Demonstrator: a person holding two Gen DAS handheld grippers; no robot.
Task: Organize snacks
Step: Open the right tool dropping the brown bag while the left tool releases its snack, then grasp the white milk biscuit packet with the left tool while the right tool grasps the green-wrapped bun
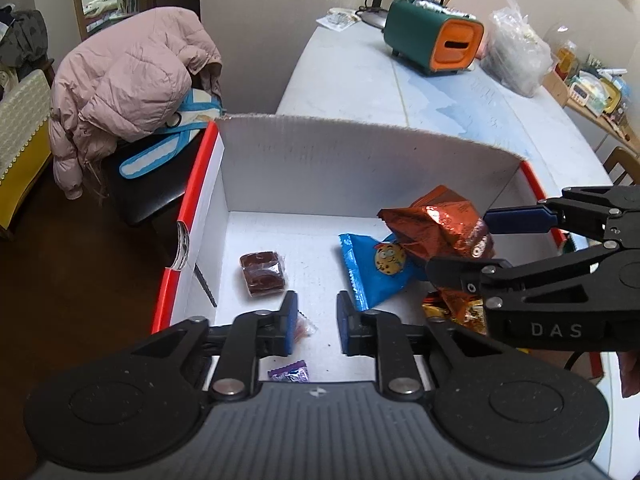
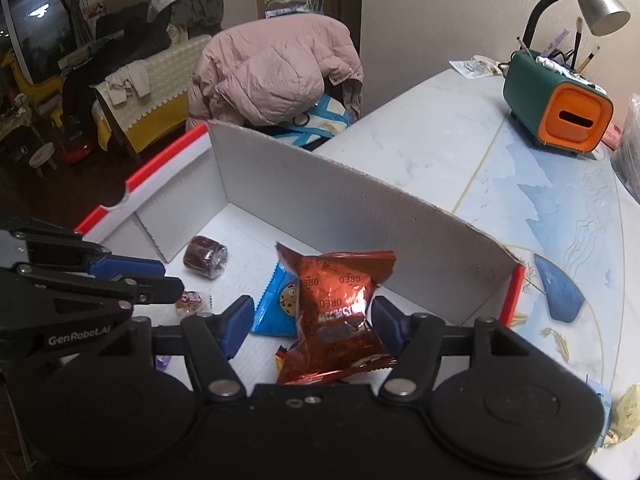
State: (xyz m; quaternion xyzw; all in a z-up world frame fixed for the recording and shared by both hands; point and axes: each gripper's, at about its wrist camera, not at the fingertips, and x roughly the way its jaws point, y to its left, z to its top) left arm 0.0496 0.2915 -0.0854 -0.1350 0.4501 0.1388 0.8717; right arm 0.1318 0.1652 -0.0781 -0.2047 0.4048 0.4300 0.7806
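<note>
A white cardboard box [image 1: 304, 168] with a red rim stands on the table. In it lie a brown wrapped cake [image 1: 264, 274], a blue cookie packet [image 1: 372, 276], a small red candy [image 2: 192, 300] and a purple candy [image 1: 290, 374]. My left gripper [image 1: 318, 312] hangs over the box floor, a little open, with nothing between its blue pads. My right gripper [image 2: 312, 324] is open around an orange Oreo packet [image 2: 340, 312]. The packet rests on the blue one and stands clear of the left pad. Gold-wrapped snacks [image 1: 460, 308] lie under it.
On the table [image 2: 420, 148] behind the box stand a green and orange organizer [image 2: 556, 108], a desk lamp [image 2: 596, 4] and a clear plastic bag [image 1: 516, 56]. A pink jacket [image 1: 132, 76] hangs over a chair on the left. A yellow wrapper [image 2: 628, 408] lies on the table at the right.
</note>
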